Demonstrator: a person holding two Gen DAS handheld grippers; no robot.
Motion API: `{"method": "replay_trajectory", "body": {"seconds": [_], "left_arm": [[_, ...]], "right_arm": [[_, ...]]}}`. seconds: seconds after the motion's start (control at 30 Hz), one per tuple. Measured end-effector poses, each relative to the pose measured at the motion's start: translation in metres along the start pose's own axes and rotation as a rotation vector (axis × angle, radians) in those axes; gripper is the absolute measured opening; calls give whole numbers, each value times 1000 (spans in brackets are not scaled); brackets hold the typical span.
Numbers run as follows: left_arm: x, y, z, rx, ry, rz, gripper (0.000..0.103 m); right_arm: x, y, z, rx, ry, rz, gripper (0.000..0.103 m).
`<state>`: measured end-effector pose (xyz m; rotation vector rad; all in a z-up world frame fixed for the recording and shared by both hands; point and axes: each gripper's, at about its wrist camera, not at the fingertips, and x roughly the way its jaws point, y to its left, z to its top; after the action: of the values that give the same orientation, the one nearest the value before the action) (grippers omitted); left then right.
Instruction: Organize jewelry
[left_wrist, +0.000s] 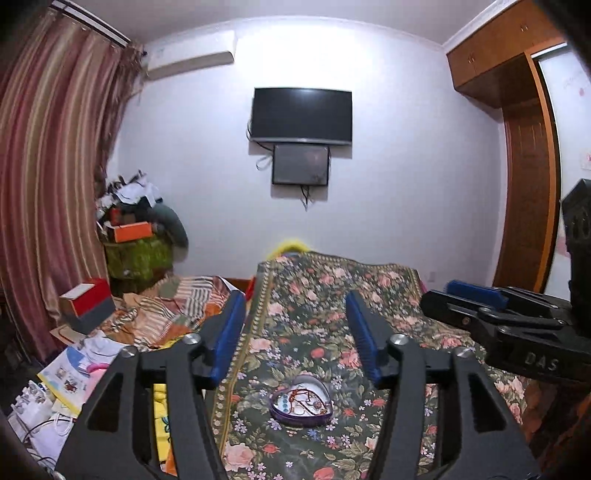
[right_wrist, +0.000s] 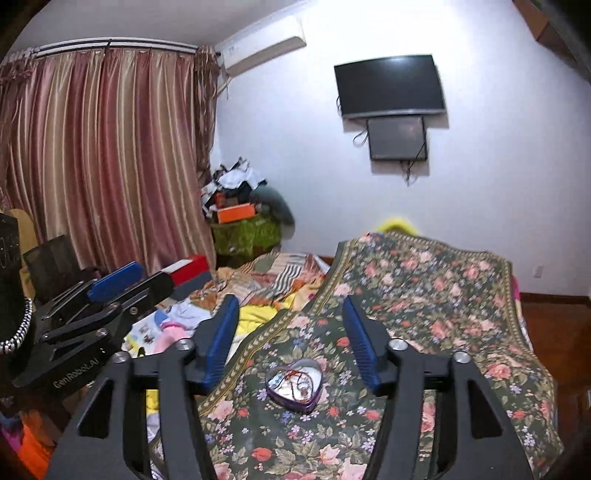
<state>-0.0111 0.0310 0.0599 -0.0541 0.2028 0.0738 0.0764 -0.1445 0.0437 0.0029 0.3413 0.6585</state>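
Observation:
A purple heart-shaped tin (left_wrist: 301, 400) (right_wrist: 293, 384) lies open on the floral bedspread (left_wrist: 332, 273) (right_wrist: 424, 280). Inside it are a red cord, beads and small jewelry pieces in a tangle. My left gripper (left_wrist: 295, 306) hovers above and before the tin, open, its blue pads well apart with nothing between them. The right gripper (right_wrist: 290, 306) hangs likewise over the tin, open and empty. Each gripper shows from the side in the other's view: the right gripper (left_wrist: 461, 291) at the right edge, the left gripper (right_wrist: 125, 280) at the left.
Striped bedding (left_wrist: 173, 310) and a red and grey box (left_wrist: 86, 306) (right_wrist: 188, 273) lie left of the bedspread. Papers and cables (left_wrist: 62, 380) crowd the lower left. A cluttered pile (left_wrist: 140, 236) stands in the corner by the curtain (right_wrist: 110, 155). A wardrobe (left_wrist: 528, 166) stands right.

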Motion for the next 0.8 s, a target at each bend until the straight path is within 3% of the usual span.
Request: {"method": "replay_trajectory", "body": {"seconds": [0.1, 0.17, 0.23, 0.27, 0.47, 0.8], "left_arm": [[-6, 5, 0, -17, -5, 16, 68], [-9, 10, -1, -33, -3, 23, 71], [-11, 13, -3, -41, 5, 28, 76], [-11, 15, -3, -47, 8, 32, 83], [-18, 18, -6, -53, 7, 47, 96], [-15, 19, -10, -62, 16, 65, 100]], "right_arm": [[-2, 5, 0, -14, -2, -16, 59], [-3, 8, 0, -18, -8, -31, 76], [-8, 10, -2, -17, -24, -47, 86], [-9, 11, -1, -17, -31, -55, 87], [-11, 12, -3, -22, -31, -72, 94], [-13, 11, -5, -9, -25, -64, 96]]}}
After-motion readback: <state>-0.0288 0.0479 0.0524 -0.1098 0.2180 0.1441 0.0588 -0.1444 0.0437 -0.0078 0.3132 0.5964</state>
